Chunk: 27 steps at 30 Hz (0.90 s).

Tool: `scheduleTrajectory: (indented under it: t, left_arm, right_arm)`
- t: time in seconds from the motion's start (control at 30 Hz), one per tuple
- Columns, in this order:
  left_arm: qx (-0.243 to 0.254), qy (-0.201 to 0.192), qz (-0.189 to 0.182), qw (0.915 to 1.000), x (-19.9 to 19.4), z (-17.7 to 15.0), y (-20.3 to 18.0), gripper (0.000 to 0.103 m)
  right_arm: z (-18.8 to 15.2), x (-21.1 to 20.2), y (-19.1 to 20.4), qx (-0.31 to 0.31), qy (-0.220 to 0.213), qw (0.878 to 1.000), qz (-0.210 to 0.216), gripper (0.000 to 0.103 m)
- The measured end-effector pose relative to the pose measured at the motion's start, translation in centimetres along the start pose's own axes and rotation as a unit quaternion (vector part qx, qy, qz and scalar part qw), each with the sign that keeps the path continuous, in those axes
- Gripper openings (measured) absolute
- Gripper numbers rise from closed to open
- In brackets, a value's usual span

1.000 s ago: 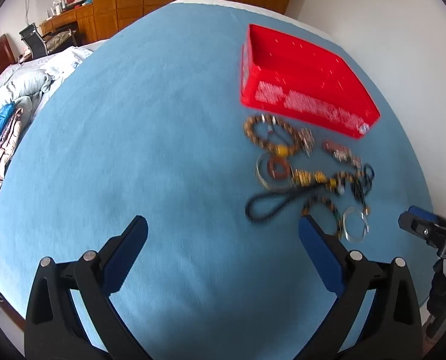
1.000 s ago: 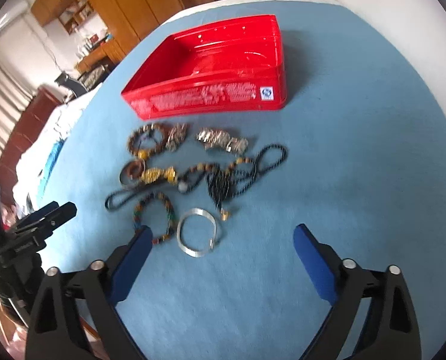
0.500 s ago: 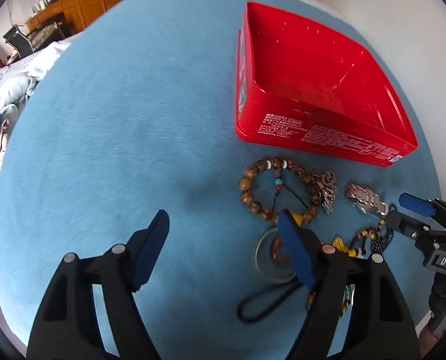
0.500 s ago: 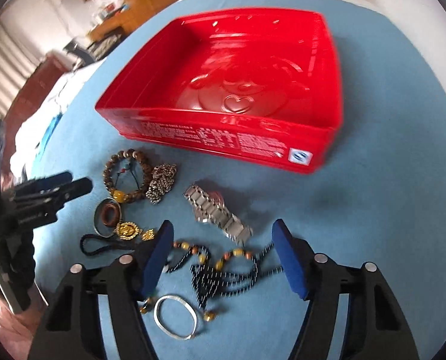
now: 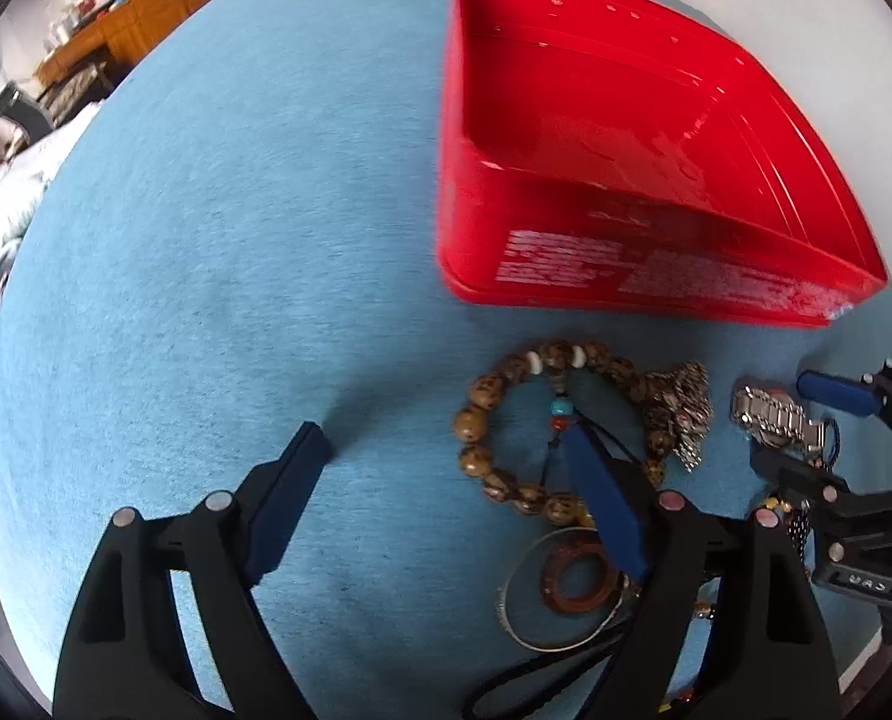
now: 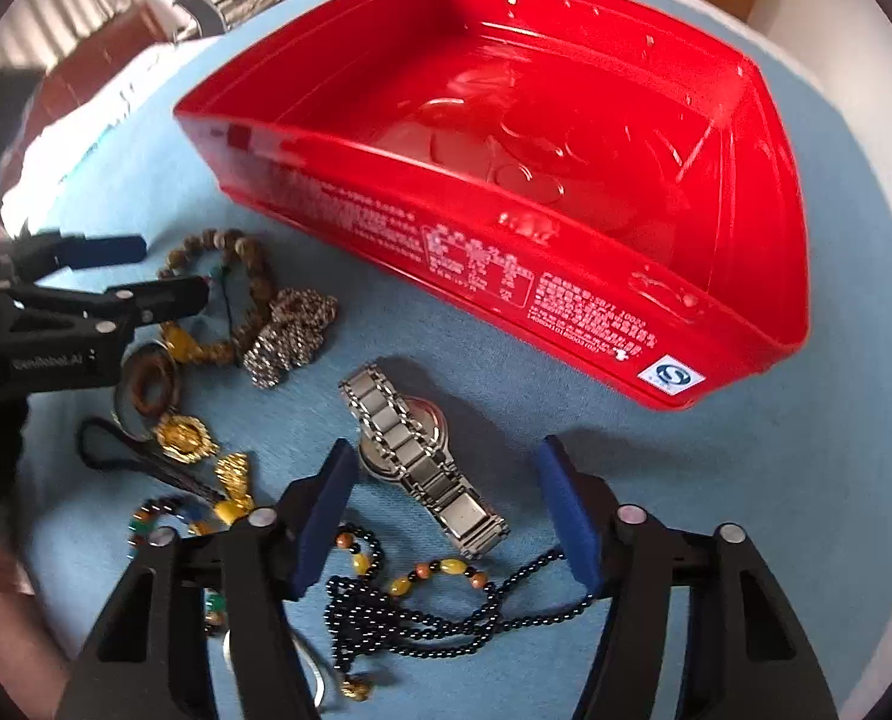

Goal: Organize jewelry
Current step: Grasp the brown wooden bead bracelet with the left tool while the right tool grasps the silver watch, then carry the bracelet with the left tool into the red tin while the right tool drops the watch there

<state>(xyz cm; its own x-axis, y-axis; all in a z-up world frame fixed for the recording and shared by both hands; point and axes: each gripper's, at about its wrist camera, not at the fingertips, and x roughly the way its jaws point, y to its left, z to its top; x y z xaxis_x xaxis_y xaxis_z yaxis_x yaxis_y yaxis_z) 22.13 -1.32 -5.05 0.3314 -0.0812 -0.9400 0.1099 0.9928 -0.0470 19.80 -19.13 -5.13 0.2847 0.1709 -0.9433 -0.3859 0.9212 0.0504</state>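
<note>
An empty red tray (image 5: 655, 276) (image 6: 565, 276) sits on the blue cloth. In front of it lies loose jewelry. My left gripper (image 5: 446, 450) is open, low over the cloth, its right finger over the brown bead bracelet (image 5: 475, 420) (image 6: 254, 276). My right gripper (image 6: 446, 462) is open and straddles the silver metal watch (image 6: 422, 462) (image 5: 775, 414). A silver chain clump (image 6: 290, 336) (image 5: 679, 408) lies beside the bracelet. A black bead necklace (image 6: 422, 612) lies under the right gripper.
A silver bangle with a brown ring (image 5: 571, 582) (image 6: 146, 384), gold pendants (image 6: 185, 438) and a black cord (image 6: 110, 450) lie near the front edge. Cloth to the left (image 5: 206, 240) is bare. Wooden furniture and bedding are beyond the table.
Both grippers have moved forward and down toward the jewelry and tray. The left one now reaches the bead bracelet; the right one now straddles the watch. Both stay open.
</note>
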Motion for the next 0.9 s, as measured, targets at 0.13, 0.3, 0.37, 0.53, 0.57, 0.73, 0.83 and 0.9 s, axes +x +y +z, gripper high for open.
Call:
scheduleTrajectory:
  t: [0.13,0.3,0.37,0.53,0.57,0.73,0.83,0.9]
  left_arm:
    - [0.023,-0.010,0.007,0.9997,-0.3,-0.2,-1.0,0.056]
    - [0.042,-0.017,-0.003,0.9990,-0.5,-0.2,-2.0,0.009]
    - [0.041,-0.018,-0.011,0.9989,-0.5,-0.1,-2.0,0.009]
    - [0.021,-0.031,-0.053,0.9979,-2.1,-0.4,-0.9,0.009]
    - [0.022,-0.038,-0.056,0.9975,-2.6,-0.5,-0.8,0.009]
    - [0.022,-0.085,-0.087,0.9923,-6.9,-1.3,-0.6,0.009]
    - [0.022,-0.105,-0.099,0.9893,-8.9,-1.8,-0.3,0.009]
    - [0.022,-0.115,-0.103,0.9878,-10.0,-2.0,-0.3,0.009]
  right_arm:
    - [-0.6,-0.6,0.1,0.002,-0.006,1.000,0.000,0.035]
    - [-0.9,-1.1,-0.6,0.038,-0.005,0.999,0.020,0.031]
    - [-1.4,-1.4,-1.4,0.062,-0.003,0.997,0.038,0.031]
    - [-2.1,-2.2,-2.4,0.091,-0.006,0.994,0.055,0.031]
    - [-2.2,-2.6,-2.7,0.096,-0.009,0.994,0.056,0.031]
    - [-2.3,-4.4,-3.2,0.111,-0.028,0.992,0.061,0.031]
    - [-2.1,-5.8,-3.2,0.113,-0.045,0.990,0.068,0.031]
    - [-1.9,-6.6,-3.2,0.113,-0.054,0.990,0.071,0.031]
